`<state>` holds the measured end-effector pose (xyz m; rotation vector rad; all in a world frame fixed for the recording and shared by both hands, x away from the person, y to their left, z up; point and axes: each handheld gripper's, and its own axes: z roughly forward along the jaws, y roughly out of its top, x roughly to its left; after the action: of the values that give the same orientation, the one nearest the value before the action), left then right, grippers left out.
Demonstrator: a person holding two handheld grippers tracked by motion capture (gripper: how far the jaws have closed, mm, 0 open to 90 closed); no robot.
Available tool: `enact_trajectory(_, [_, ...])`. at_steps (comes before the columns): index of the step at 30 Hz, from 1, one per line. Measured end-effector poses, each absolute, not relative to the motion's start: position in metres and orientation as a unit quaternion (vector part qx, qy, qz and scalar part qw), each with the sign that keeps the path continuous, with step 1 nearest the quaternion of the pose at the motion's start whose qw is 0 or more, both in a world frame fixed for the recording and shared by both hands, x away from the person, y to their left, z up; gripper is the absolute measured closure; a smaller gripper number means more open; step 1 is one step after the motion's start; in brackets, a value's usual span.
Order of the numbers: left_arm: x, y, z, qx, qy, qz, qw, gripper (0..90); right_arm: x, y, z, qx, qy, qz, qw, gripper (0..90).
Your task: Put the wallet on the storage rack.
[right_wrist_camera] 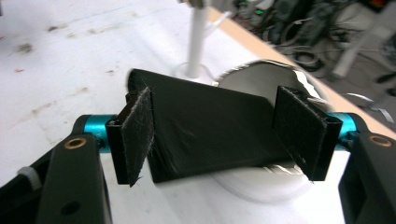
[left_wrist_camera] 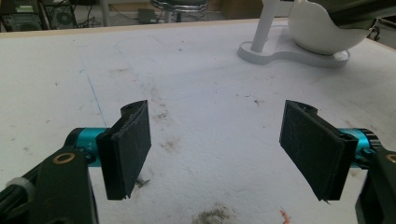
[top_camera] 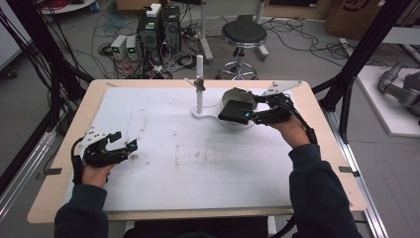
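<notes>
I count one black block (right_wrist_camera: 210,130), clamped by my right gripper (right_wrist_camera: 219,135) over one white bowl (right_wrist_camera: 261,186), possibly touching; left gripper (left_wrist_camera: 219,149) gapes empty.

Mat (top_camera: 198,168) open; post (top_camera: 199,84), bowl (top_camera: 236,123) block far-right.

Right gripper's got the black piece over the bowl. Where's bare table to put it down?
The stained white mat is bare between the left gripper and the right gripper, and along the near edge. The far right is crowded: white stand, white bowl and the held black piece sit together.
</notes>
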<state>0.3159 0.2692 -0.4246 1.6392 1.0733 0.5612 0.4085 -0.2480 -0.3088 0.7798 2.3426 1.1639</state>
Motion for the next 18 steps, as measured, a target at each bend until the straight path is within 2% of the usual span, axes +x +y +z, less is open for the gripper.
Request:
enact_trajectory(4, [0.316,0.269,-0.421,0.673,0.444,0.23,0.545,24.5,0.392,-0.274,-0.312,0.308,0.82,0.425,0.229,26.1])
enact_trajectory(8, [0.317,0.267,-0.418,0.659,0.45,0.234,0.556,19.5,0.372,-0.298,-0.327,0.34,0.807,0.415,0.246,23.9])
enact_trajectory(18, [0.318,0.262,-0.415,0.666,0.429,0.243,0.56,19.5,0.333,-0.329,-0.363,0.365,0.781,0.433,0.264,21.8])
